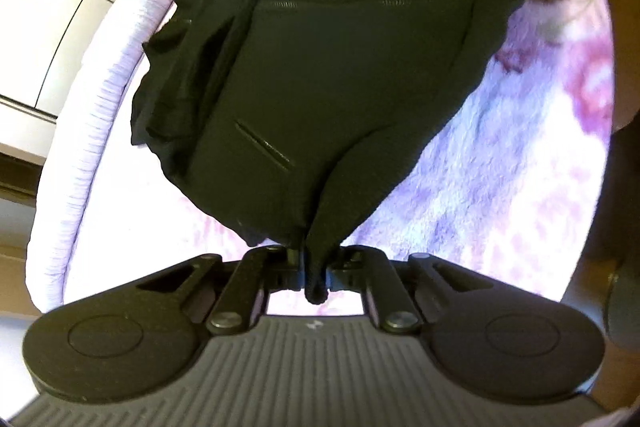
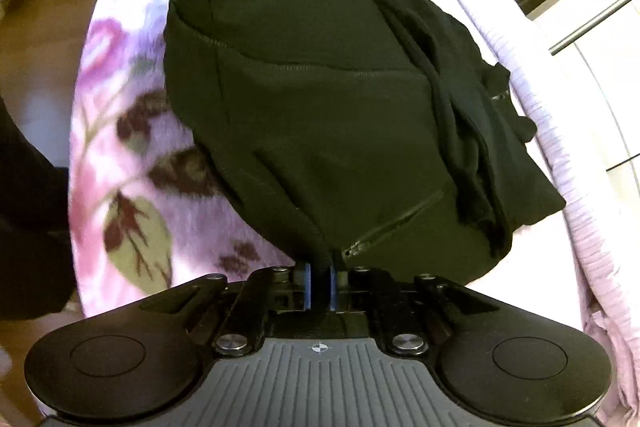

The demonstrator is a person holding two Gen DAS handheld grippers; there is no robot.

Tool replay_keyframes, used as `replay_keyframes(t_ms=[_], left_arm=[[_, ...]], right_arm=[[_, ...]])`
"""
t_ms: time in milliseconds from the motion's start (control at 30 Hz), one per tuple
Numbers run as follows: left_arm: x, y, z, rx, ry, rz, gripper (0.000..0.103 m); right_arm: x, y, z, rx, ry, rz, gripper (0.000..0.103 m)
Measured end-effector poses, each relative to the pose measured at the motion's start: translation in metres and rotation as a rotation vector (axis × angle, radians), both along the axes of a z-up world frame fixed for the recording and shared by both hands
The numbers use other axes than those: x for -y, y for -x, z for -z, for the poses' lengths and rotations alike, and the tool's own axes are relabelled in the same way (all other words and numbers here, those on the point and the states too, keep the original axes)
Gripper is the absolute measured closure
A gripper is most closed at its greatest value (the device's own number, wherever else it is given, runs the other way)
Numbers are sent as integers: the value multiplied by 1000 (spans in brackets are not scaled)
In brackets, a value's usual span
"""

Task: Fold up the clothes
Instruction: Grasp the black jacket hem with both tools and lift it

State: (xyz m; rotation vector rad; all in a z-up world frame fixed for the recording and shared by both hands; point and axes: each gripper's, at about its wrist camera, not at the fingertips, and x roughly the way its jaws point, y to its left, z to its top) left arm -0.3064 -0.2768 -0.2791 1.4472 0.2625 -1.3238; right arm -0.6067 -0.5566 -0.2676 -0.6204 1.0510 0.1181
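Both claws are clamped on the near hem of the black jacket point(image 1: 320, 67). The left gripper point(image 1: 314, 267) has a bunched tuft of cloth poking back through its closed jaws, and the right gripper point(image 2: 320, 277) pinches a thin fold between its blue pads point(image 2: 307, 285). The jacket itself lies on the flowery blanket point(image 1: 500, 163) on the bed, stretching away to the far side.

The risk is probably in the grip. Each claw only has a small bite of the edge, so a quick pull could drag the cloth out, or one side could lift faster and skew the fold. The loose rumpled sleeve point(image 2: 460, 131) on the side by the bed edge point(image 2: 560, 155) could flop out or get trapped underneath.

The jacket looks like soft, thick knit, matte, with stitched seams and a slanted zip pocket point(image 1: 262, 145). The blanket is fluffy fleece, so the cloth might cling to it and not slide.
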Motion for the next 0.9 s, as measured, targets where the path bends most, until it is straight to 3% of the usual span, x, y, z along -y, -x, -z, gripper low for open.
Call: replay_keyframes(t_ms=[167, 300, 500, 667, 767, 900], left_arm=[[-39, 21, -19, -27, -53, 60, 99], [-71, 43, -34, -75, -90, 32, 99], [-112, 80, -72, -211, -179, -31, 100], [-99, 72, -113, -326, -177, -120, 100], [-50, 26, -138, -332, -88, -173, 100], [26, -53, -175, -341, 44, -240, 100]], right_arm=[[-18, 26, -24, -51, -63, 9, 98], [-42, 50, -45, -87, -130, 30, 98], [-74, 98, -78, -171, -245, 57, 98], [-60, 107, -124, -163, -308, 77, 99], [-20, 73, -157, -63, -280, 125, 99], [38, 6, -192, 15, -212, 90, 99]])
